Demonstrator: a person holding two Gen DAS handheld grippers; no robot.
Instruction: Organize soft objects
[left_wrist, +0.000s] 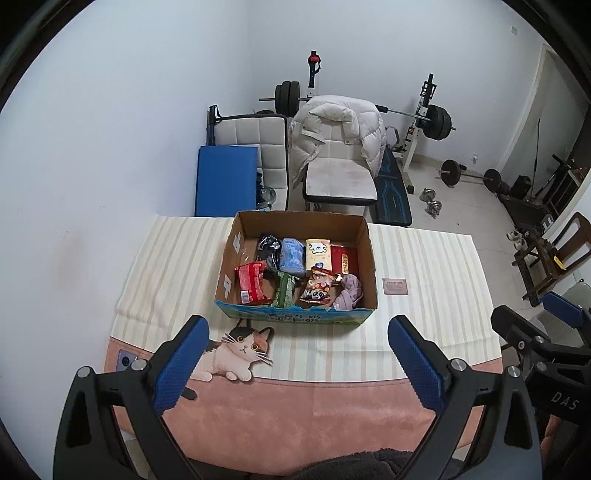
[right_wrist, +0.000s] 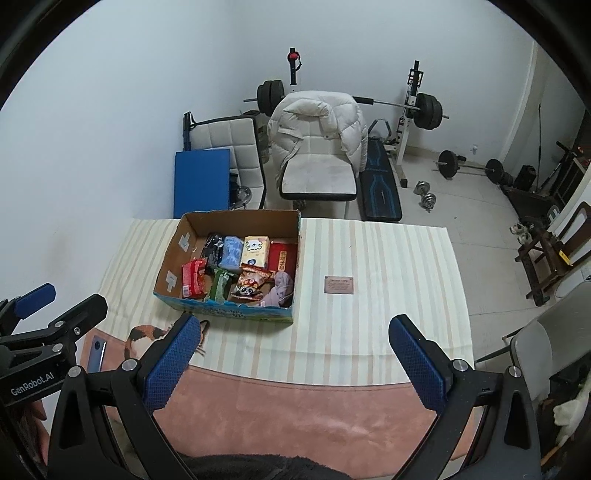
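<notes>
An open cardboard box (left_wrist: 365, 251) (right_wrist: 170, 254) stands on the striped tablecloth. Inside lie several soft packs: a red snack bag (left_wrist: 251, 282) (right_wrist: 192, 282), a blue pack (left_wrist: 291, 254) (right_wrist: 231, 251), a yellow tissue pack (left_wrist: 317, 253) (right_wrist: 255, 251), a panda snack bag (left_wrist: 317, 290) (right_wrist: 249, 284), a red flat pack (left_wrist: 345, 258) (right_wrist: 282, 256) and a purple cloth (left_wrist: 349, 291) (right_wrist: 280, 290). My left gripper (left_wrist: 297, 350) is open and empty, in front of the box. My right gripper (right_wrist: 291, 350) is open and empty, to the right of the left one.
A small brown card (left_wrist: 395, 287) (right_wrist: 339, 285) lies on the cloth right of the box. A phone (left_wrist: 127, 359) (right_wrist: 96, 354) lies at the near left. A chair with a white jacket (left_wrist: 336, 147) and weights stand behind the table.
</notes>
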